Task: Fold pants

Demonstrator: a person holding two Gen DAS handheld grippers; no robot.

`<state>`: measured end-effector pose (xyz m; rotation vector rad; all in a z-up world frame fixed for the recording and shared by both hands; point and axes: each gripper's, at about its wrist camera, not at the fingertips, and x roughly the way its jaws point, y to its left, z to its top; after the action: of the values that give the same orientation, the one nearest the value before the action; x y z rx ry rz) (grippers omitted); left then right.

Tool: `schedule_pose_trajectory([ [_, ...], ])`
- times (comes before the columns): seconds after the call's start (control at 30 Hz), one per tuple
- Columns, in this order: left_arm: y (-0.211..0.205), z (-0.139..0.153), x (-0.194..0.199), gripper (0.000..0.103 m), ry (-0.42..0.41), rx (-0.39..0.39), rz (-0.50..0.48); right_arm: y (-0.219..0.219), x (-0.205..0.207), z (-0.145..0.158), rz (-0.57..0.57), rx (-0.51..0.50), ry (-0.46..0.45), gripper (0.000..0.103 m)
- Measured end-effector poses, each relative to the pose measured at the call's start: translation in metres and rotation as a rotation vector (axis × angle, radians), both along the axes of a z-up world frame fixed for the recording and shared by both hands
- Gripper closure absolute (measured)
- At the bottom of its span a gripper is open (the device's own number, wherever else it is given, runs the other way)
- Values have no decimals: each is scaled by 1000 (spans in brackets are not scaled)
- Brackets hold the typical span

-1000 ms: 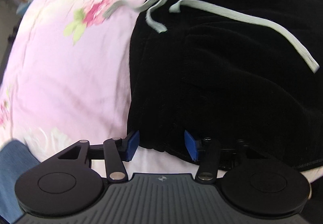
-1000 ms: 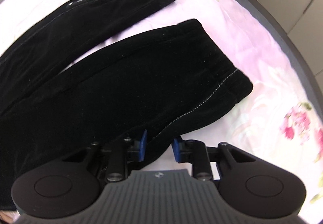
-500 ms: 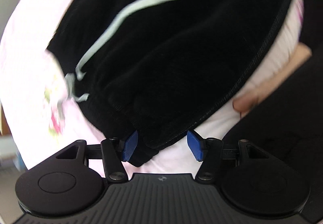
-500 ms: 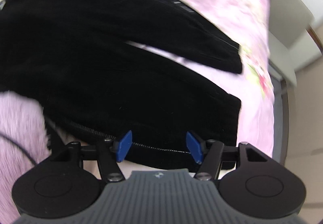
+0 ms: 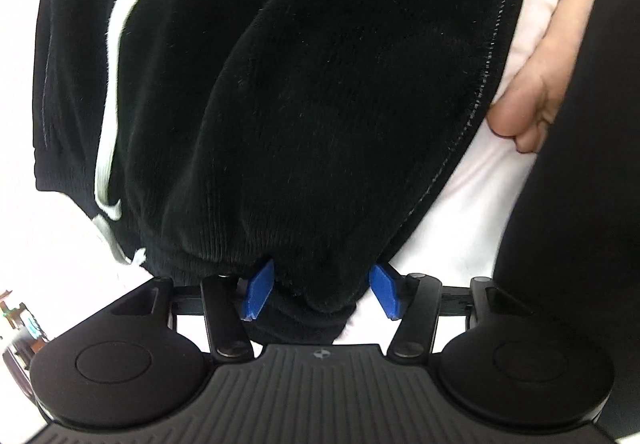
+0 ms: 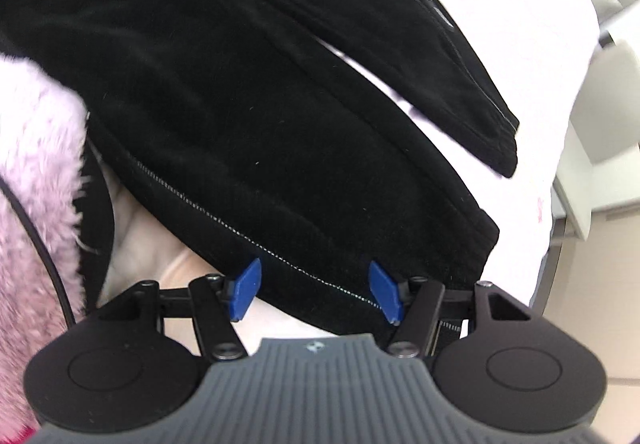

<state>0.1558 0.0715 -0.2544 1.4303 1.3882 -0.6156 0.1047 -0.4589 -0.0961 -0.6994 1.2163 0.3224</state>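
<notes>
The left gripper stands with its blue pads apart, and a corner of the black pants at the waistband end bulges down between them at the bottom centre of the frame. The left-hand pad touches or nearly touches the cloth, while the right-hand pad sits clear of it, so nothing is clamped; the jaws have just been opening and then easing slightly back. A white drawstring trails down the left of the frame, and a bare hand rests on the pale bedsheet at the right edge.

The right gripper is also spread, having just opened wide, with the stitched side seam of the nearer pant leg running between its pads and neither pad pressing on it. The second leg lies beyond, toward the upper right, separated by a sliver of sheet. A pink fluffy sleeve fills the left side.

Both tools appear set along one long edge of the garment, one near the waist and one down the leg, likely so that edge can be lifted evenly and carried over onto the other leg.
</notes>
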Motion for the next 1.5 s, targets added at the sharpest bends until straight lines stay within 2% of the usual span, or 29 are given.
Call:
schedule_pose_trajectory([
  [0.13, 0, -18, 1, 39, -22, -11, 17, 7, -4, -13, 139, -50, -5, 39],
  [0.33, 10, -19, 8, 37, -49, -35, 65, 17, -15, -26, 299, -112, 8, 39],
  [0.47, 13, -19, 8, 48, -95, -40, 113, 23, -18, -34, 342, -140, 5, 40],
  [0.53, 16, -15, 3, 52, -132, -63, 155, 26, -21, -34, 365, -142, 7, 51],
  [0.6, 22, -9, 3, 60, -162, -99, 225, 30, -26, -32, 385, -144, 14, 63],
  [0.67, 32, -1, 1, 72, -194, -143, 296, 33, -33, -31, 407, -155, -3, 70],
  [0.7, 33, 2, -2, 73, -209, -161, 319, 33, -35, -30, 408, -157, -13, 80],
  [0.73, 38, 7, -5, 75, -235, -178, 338, 33, -34, -29, 401, -164, -37, 103],
  [0.77, 41, 11, -9, 77, -253, -193, 356, 34, -33, -29, 394, -191, -78, 103],
  [0.97, 50, 35, -28, 85, -367, -250, 399, 31, -30, -11, 361, -210, -164, 103],
  [1.1, 55, 48, -36, 86, -418, -285, 437, 29, -32, -3, 404, -176, -138, 103],
  [1.17, 55, 54, -36, 86, -443, -304, 465, 30, -40, -3, 449, -141, -106, 84],
  [1.2, 56, 57, -37, 86, -455, -315, 482, 32, -45, -5, 471, -135, -96, 61],
  [1.23, 58, 61, -36, 86, -466, -328, 500, 32, -50, -7, 492, -130, -89, 52],
  [1.37, 64, 78, -38, 87, -497, -365, 556, 30, -60, -20, 526, -140, -86, 52],
  [1.5, 74, 83, -34, 86, -511, -393, 603, 25, -57, -30, 509, -126, -80, 52],
])
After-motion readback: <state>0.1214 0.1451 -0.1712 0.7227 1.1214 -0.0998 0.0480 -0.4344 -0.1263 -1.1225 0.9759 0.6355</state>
